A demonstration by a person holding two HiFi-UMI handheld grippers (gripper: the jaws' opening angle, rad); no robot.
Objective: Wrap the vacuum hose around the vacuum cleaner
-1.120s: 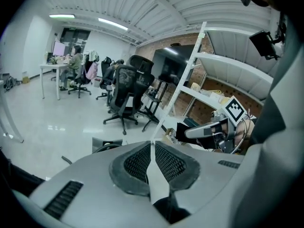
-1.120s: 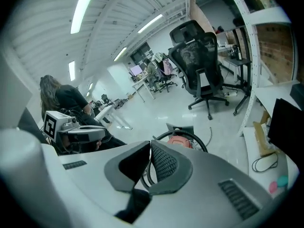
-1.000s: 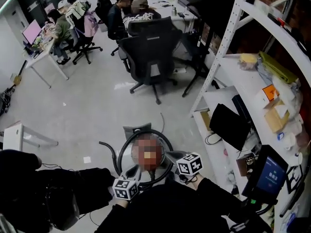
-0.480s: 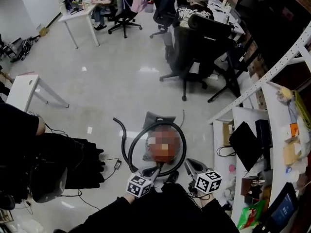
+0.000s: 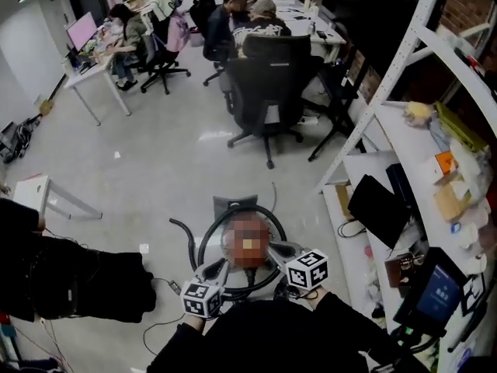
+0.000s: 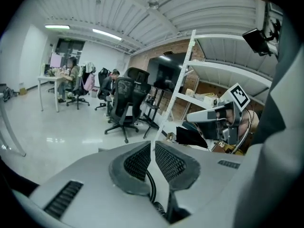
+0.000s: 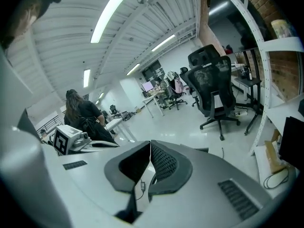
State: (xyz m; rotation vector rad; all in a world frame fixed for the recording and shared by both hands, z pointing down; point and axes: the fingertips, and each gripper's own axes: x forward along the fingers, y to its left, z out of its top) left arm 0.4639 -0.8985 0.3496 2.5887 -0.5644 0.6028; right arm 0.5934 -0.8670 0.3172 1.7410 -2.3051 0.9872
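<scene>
The vacuum cleaner (image 5: 268, 264) stands on the floor just in front of me, its round body mostly under a blur patch. Its black hose (image 5: 203, 238) loops around the body, and a free end (image 5: 181, 227) trails to the left. A grey floor head (image 5: 231, 205) lies behind it. My left gripper (image 5: 215, 270) hovers at the loop's near left side, jaws shut and empty (image 6: 153, 144). My right gripper (image 5: 279, 249) is at the near right side, also shut with nothing in it (image 7: 150, 144). Each gripper shows in the other's view: the right gripper (image 6: 189, 117) and the left gripper (image 7: 116, 145).
A white shelving rack (image 5: 404, 92) with boxes and a black laptop (image 5: 379, 205) runs along the right. Black office chairs (image 5: 268, 84) stand ahead, with people at desks (image 5: 128, 33) behind. A dark bag (image 5: 78, 282) and a cable (image 5: 167, 286) lie on the floor at left, near a white table (image 5: 35, 195).
The head view swung left and then back to the right. Both grippers stayed shut and close over the vacuum. The hose loop looks the same.
</scene>
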